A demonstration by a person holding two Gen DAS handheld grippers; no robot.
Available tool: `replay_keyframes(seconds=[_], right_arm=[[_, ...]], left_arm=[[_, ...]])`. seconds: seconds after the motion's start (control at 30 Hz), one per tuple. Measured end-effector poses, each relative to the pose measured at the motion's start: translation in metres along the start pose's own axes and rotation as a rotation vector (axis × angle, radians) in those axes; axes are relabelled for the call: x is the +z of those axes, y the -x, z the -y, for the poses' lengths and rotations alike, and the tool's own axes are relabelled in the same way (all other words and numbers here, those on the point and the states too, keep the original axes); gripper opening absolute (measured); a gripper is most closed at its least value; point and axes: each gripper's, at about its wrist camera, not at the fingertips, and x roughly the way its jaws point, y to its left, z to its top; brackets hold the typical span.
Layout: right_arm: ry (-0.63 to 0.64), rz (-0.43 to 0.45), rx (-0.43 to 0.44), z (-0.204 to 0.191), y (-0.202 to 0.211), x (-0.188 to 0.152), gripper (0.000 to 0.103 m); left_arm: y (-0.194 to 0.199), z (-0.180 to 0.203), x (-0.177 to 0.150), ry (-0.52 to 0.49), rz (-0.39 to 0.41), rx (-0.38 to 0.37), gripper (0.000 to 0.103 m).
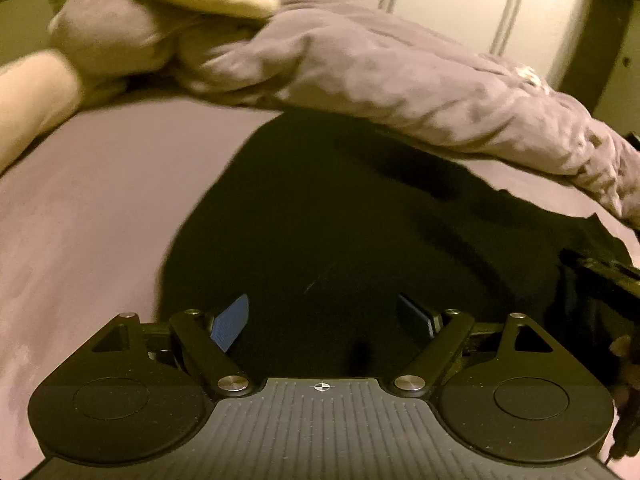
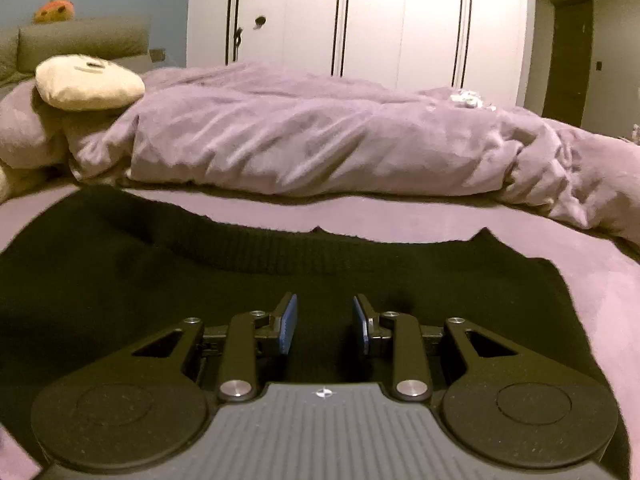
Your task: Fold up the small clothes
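A bed (image 2: 520, 236) with a mauve sheet carries everything; along its far edge lies a bunched mauve duvet (image 2: 304, 136), with a cream pillow (image 2: 88, 80) toward the far left corner; behind stand white wardrobe doors (image 2: 360, 16). The task's thing, a black knitted garment (image 2: 168, 264), lies spread flat on the near part of the bed, its ribbed edge facing the duvet and its right edge well short of the bed's right side. The left gripper (image 1: 326, 318) hangs over the dark cloth with its tongs released, spread wide, nothing between them. The right gripper (image 2: 325, 320) is also over the garment, its blue pads (image 2: 289, 320) brought close but apart; whether any cloth is caught in the gap cannot be told, though none is seen there. To fold well, each gripper should probably pinch one layer right at an edge or corner, lift both sides evenly and lay the fold without dragging the sheet. No brand, label or readable writing shows.
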Motion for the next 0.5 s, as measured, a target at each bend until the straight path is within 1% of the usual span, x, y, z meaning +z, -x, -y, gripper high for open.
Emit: replay_keyframes(seconds=[0.07,0.13,0.23,0.3,0.5], right_arm=[[0.011,-0.019,-0.010,-0.003,-0.014,0.001,0.029],[0.014,-0.053,-0.020,-0.003,-0.032,0.001,0.029],[0.047,-0.045,-0.035,-0.007,-0.048,0.002,0.028],[0.063,-0.043,-0.043,-0.008,-0.056,0.006,0.028],[0.040,-0.070,-0.070,-0.003,-0.082,0.016,0.030]], left_arm=[[-0.014,0.014,0.011,-0.034,0.010,0.006,0.086],[-0.030,0.024,0.020,-0.064,-0.004,0.009,0.086],[-0.049,0.035,0.028,-0.123,0.001,0.051,0.086],[-0.059,0.039,0.030,-0.154,0.000,0.079,0.086],[-0.077,0.040,0.032,-0.189,0.002,0.110,0.086]])
